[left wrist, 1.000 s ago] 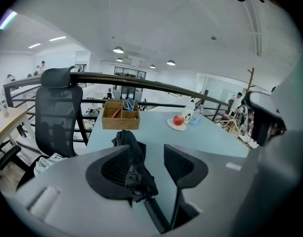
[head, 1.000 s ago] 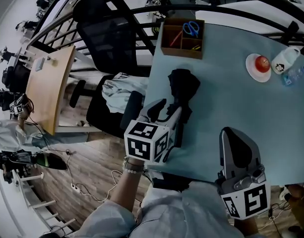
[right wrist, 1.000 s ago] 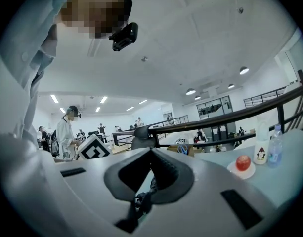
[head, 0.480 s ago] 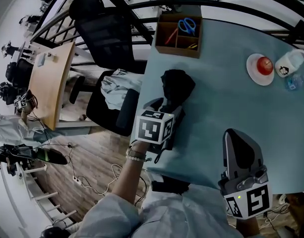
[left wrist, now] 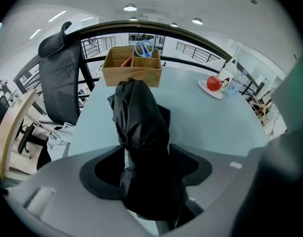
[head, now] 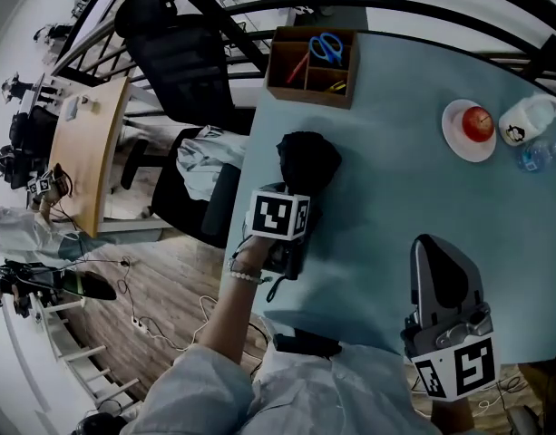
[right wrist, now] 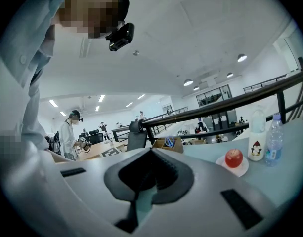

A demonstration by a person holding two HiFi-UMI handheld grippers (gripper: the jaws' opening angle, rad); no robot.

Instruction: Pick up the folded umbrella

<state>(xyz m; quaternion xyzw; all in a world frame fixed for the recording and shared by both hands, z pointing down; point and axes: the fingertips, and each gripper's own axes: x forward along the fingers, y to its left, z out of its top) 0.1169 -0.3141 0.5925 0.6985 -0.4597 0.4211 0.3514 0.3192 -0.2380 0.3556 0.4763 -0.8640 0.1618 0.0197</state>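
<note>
The left hand-held gripper (head: 288, 198) covers the umbrella's (head: 307, 159) near end (head view).

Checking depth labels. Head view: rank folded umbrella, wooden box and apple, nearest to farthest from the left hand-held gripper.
1. folded umbrella, between the jaws, table's left side.
2. wooden box, straight beyond, at the far edge.
3. apple, far right.

Quick desk (head: 395, 207) count: one folded umbrella (head: 307, 159), one wooden box (head: 311, 65) at 12 o'clock with one pair of scissors (head: 326, 47), then at 2 o'clock one apple (head: 478, 121), one plate (head: 455, 141), one penguin bottle (head: 524, 119), one water bottle (head: 538, 155).
</note>
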